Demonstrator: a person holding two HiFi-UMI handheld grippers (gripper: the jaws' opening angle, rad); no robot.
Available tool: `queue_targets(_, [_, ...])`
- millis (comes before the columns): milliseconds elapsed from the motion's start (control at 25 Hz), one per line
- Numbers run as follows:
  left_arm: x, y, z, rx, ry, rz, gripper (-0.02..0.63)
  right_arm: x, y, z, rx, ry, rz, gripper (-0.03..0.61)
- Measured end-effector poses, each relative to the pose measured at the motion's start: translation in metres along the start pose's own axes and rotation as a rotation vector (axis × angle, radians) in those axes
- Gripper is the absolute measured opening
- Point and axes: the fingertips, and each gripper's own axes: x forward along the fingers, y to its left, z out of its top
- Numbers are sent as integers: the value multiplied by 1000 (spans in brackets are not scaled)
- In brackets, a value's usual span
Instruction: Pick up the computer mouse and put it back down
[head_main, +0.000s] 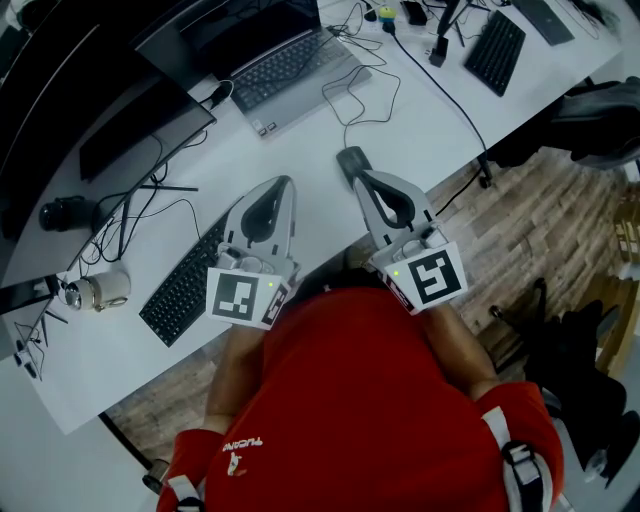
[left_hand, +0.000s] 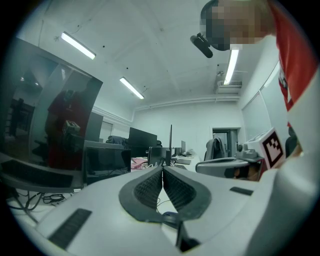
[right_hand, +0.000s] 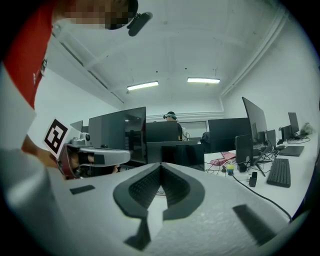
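**Worktop layout.** The white worktop (head_main: 300, 165) runs diagonally across the head view. An open laptop (head_main: 285, 65) sits at upper centre, and a dark monitor (head_main: 120, 110) stands at upper left. A black keyboard (head_main: 185, 290) lies at lower left. A second keyboard (head_main: 495, 50) lies at upper right.

**Task item.** The computer mouse (head_main: 349, 158) rests on the worktop at frame centre, below the laptop. Its thin cable (head_main: 350, 105) loops up toward the laptop.

**Right hand-held gripper.** The right hand-held gripper (head_main: 362, 180) lies level over the worktop edge and points up-frame. In the head view its tips sit at the near end of the mouse. Whether they touch the mouse cannot be told from that view. In the right gripper view the 2 jaws of this gripper (right_hand: 160, 166) are pressed together at the tips. Nothing sits between the pads, and only a patch of white worktop shows through the gap behind them. The mouse does not appear in that view.

**Left hand-held gripper.** The left hand-held gripper (head_main: 287, 182) lies level to the left of the right one, just right of the black keyboard and apart from the mouse. In the left gripper view the 2 jaws of this gripper (left_hand: 162, 169) meet at the tips, with nothing pinched between them.

**Operator.** A person in a red shirt (head_main: 350, 400) fills the lower frame of the head view. The 2 marker cubes (head_main: 243, 297) (head_main: 432, 277) sit at the near ends of the grippers.
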Motion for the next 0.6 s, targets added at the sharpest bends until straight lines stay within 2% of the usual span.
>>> queue_targets(200, [-2,0,0,-2,-1,0,11,0,-2,1,-26,-12,-5,3])
queue_targets(600, [-5,0,0,-8,-6,-3,11,-2,0,-1,-4,10,-13,3])
